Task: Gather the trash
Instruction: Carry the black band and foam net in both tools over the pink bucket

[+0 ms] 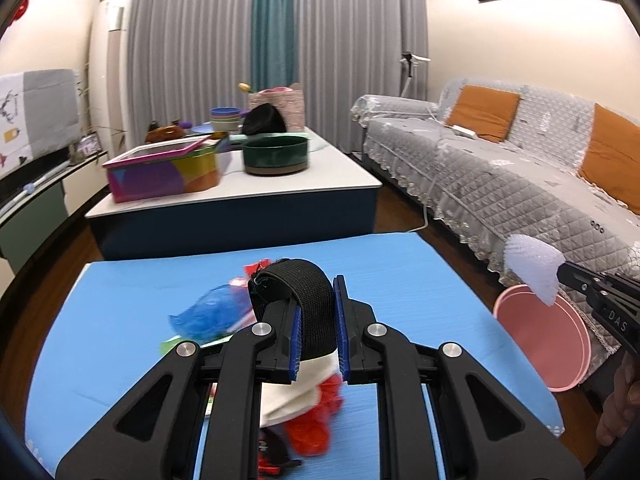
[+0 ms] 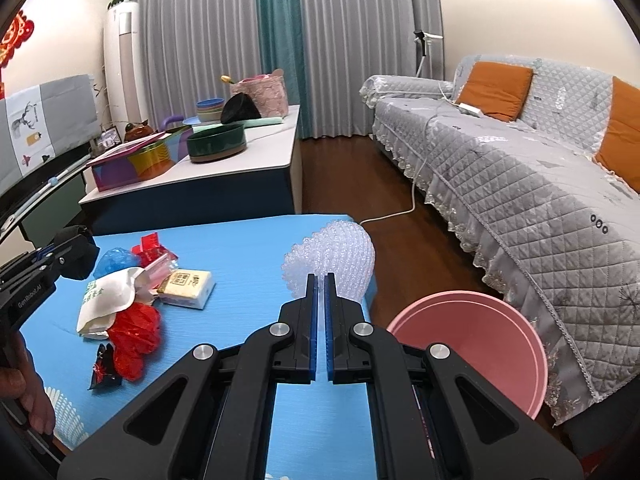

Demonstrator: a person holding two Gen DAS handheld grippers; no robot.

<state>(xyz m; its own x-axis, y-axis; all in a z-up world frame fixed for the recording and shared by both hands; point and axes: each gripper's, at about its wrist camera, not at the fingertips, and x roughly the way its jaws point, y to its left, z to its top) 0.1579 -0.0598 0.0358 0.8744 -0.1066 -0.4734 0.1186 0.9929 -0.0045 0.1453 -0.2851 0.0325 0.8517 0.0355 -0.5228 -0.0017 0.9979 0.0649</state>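
Both loads are lifted and in carry. The left gripper [image 1: 316,322] clamps a black elastic band [image 1: 296,284]; the right gripper [image 2: 321,288] pinches bubble wrap [image 2: 336,256]. Next, swing toward the pink bin [image 2: 472,344], at four o'clock off the tabletop [image 2: 248,248], then release.

Pretty evenly lit room, soft indoor light from above, no harsh shadows anywhere. Heavy fisheye bend on both views, with dark vignette corners and the curtains [image 1: 276,28] and sofa [image 2: 520,176] curving near the edges. The red plastic scrap [image 1: 316,420] under the left wrist camera is smeared with motion blur; the background stays sharp.
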